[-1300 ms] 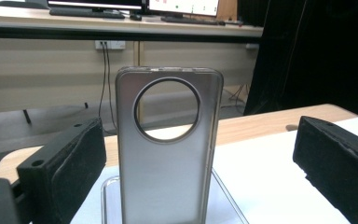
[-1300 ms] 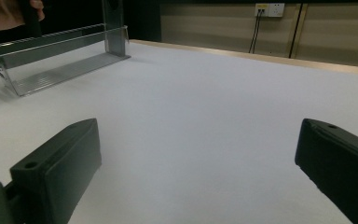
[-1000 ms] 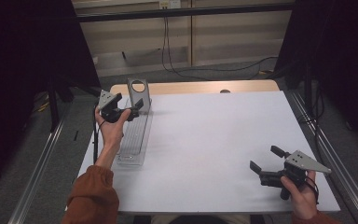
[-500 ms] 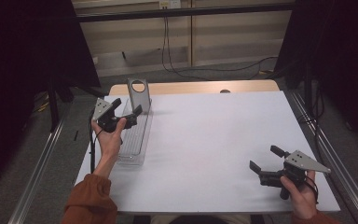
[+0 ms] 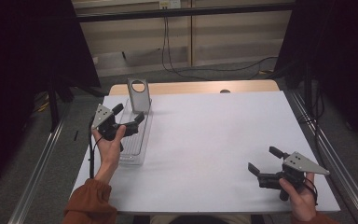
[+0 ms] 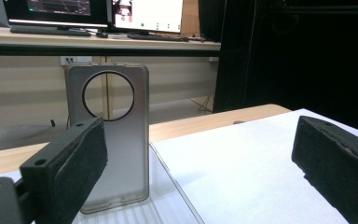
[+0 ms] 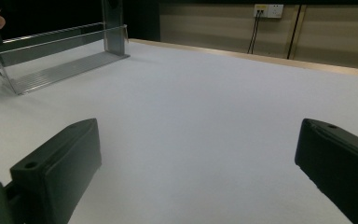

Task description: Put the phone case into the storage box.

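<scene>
Case (image 5: 139, 95) upright at the tray's (image 5: 135, 140) far end.
My left gripper (image 5: 127, 117) has backed off it, jaws spread; right gripper (image 5: 264, 162) idles spread.

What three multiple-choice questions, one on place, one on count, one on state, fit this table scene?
1. Where does the silver phone case with a round hole stand?
A. far end of the clear ribbed plastic tray
B. table middle
C. beside the right hand-held gripper

2. How many phone cases are there?
A. three
B. one
C. two

3. The left hand-held gripper is:
A. shut on the case
B. shut, empty
C. open

A: upright at the tray's far end.
B: a single case.
C: its jaws stand wide apart.
</scene>
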Tool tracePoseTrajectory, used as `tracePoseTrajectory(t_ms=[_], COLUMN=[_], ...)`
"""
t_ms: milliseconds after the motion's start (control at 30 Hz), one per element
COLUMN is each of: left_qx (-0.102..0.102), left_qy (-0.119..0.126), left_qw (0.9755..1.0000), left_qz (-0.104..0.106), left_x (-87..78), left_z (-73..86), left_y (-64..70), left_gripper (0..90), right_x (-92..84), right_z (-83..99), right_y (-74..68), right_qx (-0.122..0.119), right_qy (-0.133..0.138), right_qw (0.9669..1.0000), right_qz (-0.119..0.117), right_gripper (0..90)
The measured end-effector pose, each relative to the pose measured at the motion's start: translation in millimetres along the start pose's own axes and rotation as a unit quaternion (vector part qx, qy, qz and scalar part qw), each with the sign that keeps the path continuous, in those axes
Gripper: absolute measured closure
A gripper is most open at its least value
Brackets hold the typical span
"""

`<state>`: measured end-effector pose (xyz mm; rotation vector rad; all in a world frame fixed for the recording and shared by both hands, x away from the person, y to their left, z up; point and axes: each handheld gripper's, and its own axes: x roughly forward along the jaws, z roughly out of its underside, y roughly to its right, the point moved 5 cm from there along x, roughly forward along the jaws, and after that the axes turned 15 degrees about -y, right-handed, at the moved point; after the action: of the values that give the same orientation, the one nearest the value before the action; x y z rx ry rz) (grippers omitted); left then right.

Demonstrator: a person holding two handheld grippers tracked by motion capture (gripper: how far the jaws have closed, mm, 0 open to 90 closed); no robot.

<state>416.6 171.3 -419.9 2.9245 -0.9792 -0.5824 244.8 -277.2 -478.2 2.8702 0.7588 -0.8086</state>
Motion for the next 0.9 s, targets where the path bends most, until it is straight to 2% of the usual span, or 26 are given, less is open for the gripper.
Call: tracePoseTrajectory(t_ms=[100,133,167,200,233,267,433,567,600,667,867,900], left_qx=[0.005,0.014,0.011,0.014,0.007,0.018,0.016,0.022,0.029,0.033,0.025,0.022], left_qy=[0.005,0.007,0.011,0.008,0.012,0.008,0.012,0.009,0.004,0.006,0.004,0.006], left_qw=[1.0000,0.9999,0.9999,0.9999,0.9999,0.9998,0.9998,0.9997,0.9995,0.9994,0.9996,0.9997], left_qz=[-0.001,0.000,0.001,-0.003,-0.001,-0.001,-0.006,-0.005,-0.007,0.000,-0.011,-0.005], left_x=[-6.7,-9.6,-11.2,-13.3,-14.3,-16.5,-24.1,-28.0,-29.3,-31.7,-40.5,-41.9], left_z=[1.6,1.9,2.1,2.7,2.5,3.2,3.6,7.7,8.8,11.4,21.1,22.6], left_y=[1.3,1.3,3.1,3.7,5.6,5.5,8.9,12.7,12.8,15.4,18.2,18.9], left_gripper=[3.4,3.4,3.4,3.4,3.4,3.4,3.4,3.4,3.4,3.3,2.8,2.8], right_x=[-0.4,-0.7,-1.1,-1.4,-1.5,-1.1,-0.4,-0.5,-0.8,-1.2,-1.4,-1.9], right_z=[-0.7,-0.8,-0.7,-0.8,-1.2,-1.4,-1.7,-1.6,-1.6,-1.6,-1.4,-1.3], right_y=[0.6,0.5,0.7,0.3,0.2,0.2,0.0,0.5,0.4,0.5,1.5,1.5], right_qx=[0.003,0.007,0.001,0.003,0.004,0.003,0.002,0.004,0.004,0.004,0.004,0.003], right_qy=[0.003,0.005,0.005,0.003,0.004,0.004,0.005,0.005,0.004,0.005,0.005,0.005], right_qw=[1.0000,0.9999,1.0000,1.0000,1.0000,1.0000,1.0000,1.0000,1.0000,1.0000,0.9999,0.9999], right_qz=[0.005,0.006,0.005,0.005,0.005,0.006,0.006,0.006,0.005,0.006,0.010,0.009], right_gripper=[0.0,0.0,0.0,0.0,0.0,0.0,0.0,0.0,0.0,0.0,0.0,0.0])
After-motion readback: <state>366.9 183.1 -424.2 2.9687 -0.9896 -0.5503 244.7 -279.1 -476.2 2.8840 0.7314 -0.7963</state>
